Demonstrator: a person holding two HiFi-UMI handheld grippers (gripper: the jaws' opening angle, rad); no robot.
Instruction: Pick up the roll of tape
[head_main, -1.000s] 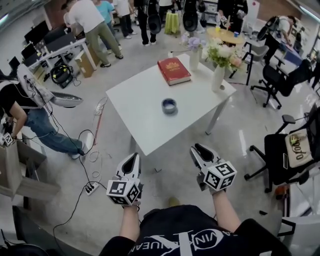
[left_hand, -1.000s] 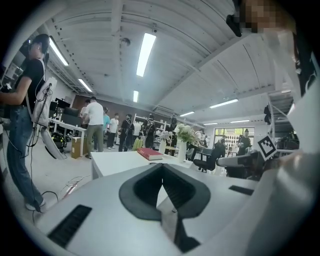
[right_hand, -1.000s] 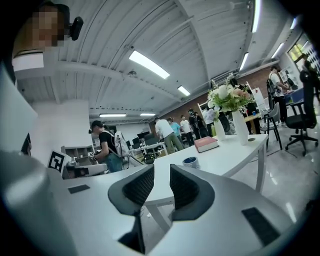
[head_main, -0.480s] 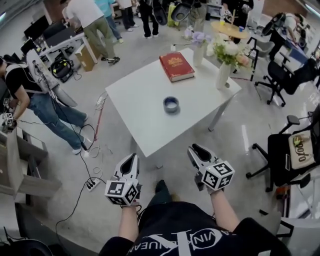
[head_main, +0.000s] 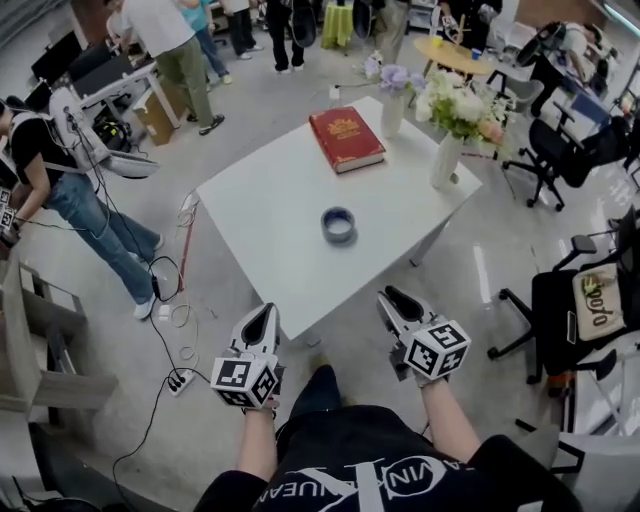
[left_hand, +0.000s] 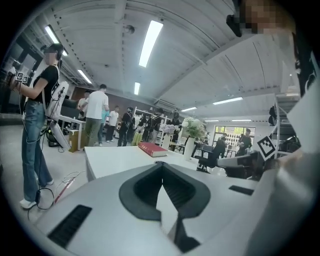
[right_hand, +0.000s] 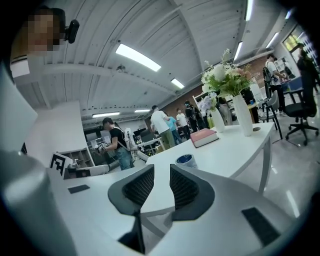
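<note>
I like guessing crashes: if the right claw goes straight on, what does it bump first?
Probably the table near its front edge; the tape lies just beyond, slightly right. Depth is unclear.

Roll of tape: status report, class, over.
Left gripper jaws together, empty; right gripper jaws apart, empty; both short of the table. Roll of tape untouched mid-table. Red book beyond, not in the way.
</note>
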